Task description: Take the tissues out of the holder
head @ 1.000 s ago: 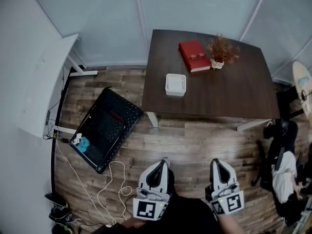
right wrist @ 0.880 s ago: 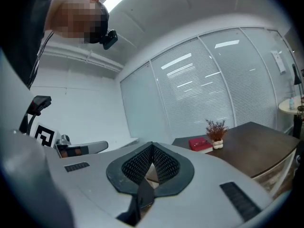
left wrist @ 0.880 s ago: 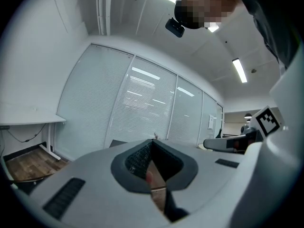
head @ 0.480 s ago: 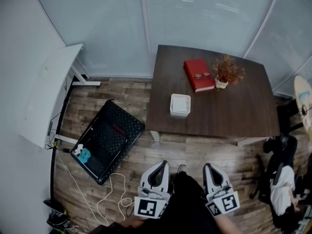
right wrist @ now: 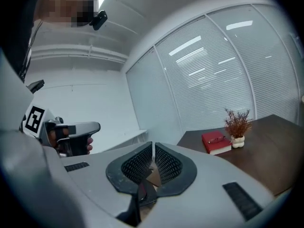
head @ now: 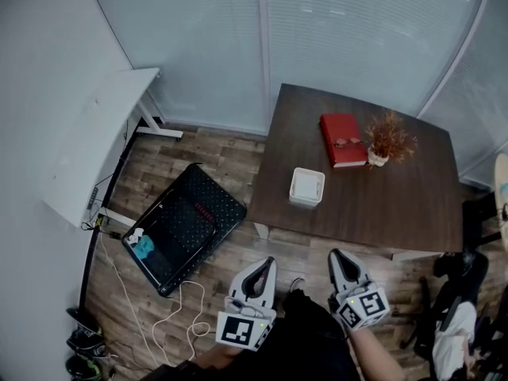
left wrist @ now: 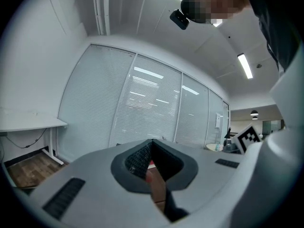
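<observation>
From the head view, your left gripper (head: 267, 265) and right gripper (head: 336, 257) hang side by side off the near edge of the dark brown wooden table (head: 397, 213), both above the plank floor and well apart from anything on the tabletop. The square white tissue holder (head: 307, 187) sits on the table close to its near left corner, untouched, with white tissue showing inside its rim. Farther back on the table lies a red hardcover book (head: 343, 140), and just right of the book stands a dried brown plant in a small white pot (head: 386, 138). Off the table's left side an open black perforated case (head: 186, 225) lies on the floor, with a white cable (head: 181, 312) looped near it. Beyond that a white desk (head: 99, 149) runs along the wall.

In the left gripper view, your left gripper (left wrist: 152, 142) has its dark ribbed pads (left wrist: 137, 158) brought together at the tips, and nothing is between them. It points toward the blinds behind the table.

In the right gripper view, your right gripper (right wrist: 153, 147) also has its jaws pressed together on nothing. The red book (right wrist: 216, 143) and the potted plant (right wrist: 237, 125) show on the table (right wrist: 270, 148) ahead to the right, and your left gripper (right wrist: 73, 129) shows to the left.
</observation>
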`<state>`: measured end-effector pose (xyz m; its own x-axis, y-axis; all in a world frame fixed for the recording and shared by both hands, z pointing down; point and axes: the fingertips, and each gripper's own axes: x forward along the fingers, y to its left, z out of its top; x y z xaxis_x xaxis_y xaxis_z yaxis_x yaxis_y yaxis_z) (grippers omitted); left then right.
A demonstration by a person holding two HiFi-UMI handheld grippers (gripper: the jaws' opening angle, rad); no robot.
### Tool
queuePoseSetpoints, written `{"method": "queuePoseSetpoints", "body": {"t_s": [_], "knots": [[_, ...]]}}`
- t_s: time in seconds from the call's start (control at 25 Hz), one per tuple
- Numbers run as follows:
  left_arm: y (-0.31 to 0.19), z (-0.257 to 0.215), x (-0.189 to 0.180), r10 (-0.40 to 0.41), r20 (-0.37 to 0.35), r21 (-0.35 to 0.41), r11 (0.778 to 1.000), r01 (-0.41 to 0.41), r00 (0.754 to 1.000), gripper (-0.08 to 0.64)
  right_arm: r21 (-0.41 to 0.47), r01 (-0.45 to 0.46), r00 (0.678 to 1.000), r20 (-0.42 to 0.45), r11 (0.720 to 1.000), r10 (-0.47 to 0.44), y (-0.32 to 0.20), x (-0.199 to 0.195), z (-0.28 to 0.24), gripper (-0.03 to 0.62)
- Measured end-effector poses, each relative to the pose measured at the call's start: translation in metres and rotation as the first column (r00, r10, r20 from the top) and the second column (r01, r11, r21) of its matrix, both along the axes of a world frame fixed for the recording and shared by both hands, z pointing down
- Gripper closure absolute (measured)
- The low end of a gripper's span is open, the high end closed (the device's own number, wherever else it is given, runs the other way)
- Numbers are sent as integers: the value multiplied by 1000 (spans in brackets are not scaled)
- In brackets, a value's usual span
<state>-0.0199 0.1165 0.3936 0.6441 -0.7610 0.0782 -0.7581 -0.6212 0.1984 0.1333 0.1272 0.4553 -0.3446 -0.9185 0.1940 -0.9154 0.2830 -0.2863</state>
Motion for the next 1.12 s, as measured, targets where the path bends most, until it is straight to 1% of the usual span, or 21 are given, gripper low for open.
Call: {"method": "queuePoseSetpoints", "body": {"t_s": [0.12,0.16,0.24,0.32,0.44,0.56,0.72,0.84,0.92,1.04,1.12], "knots": [[-5,7,6,-2,31,-10,1000,3,1000,563,-45,48,999,-5,998,-48,-31,0,28,576],[-6,8,6,2,41,-17,1000,-1,999,563,-68,65,998,-13,996,-66,-40,-1,38,546],[-12,9,7,4,52,-21,1000,-3,999,564,-103,93,995,-30,990,-96,-57,-3,54,529],[-20,4,6,-10,56,1,1000,10,998,563,-128,113,992,-39,985,-118,-74,-2,67,529],[-27,0,7,-31,55,25,999,30,998,563,-170,122,992,-23,978,-128,-93,1,86,529],[-33,0,11,-42,52,20,999,41,998,564,-215,126,990,-28,968,-135,-111,5,104,518],[-45,2,13,-84,47,1,996,84,995,563,-254,161,979,-82,954,-187,-137,10,118,504],[-53,3,13,-95,57,17,995,94,994,563,-277,153,980,-81,949,-181,-149,15,129,494],[-50,9,12,-96,79,0,995,96,992,563,-302,141,984,-66,943,-168,-147,18,138,494],[-47,18,18,-92,97,-45,994,97,991,563,-318,147,985,-38,937,-168,-150,24,145,494],[-51,19,21,-80,106,-44,995,85,991,563,-315,149,986,-21,937,-164,-159,29,146,494]]}}
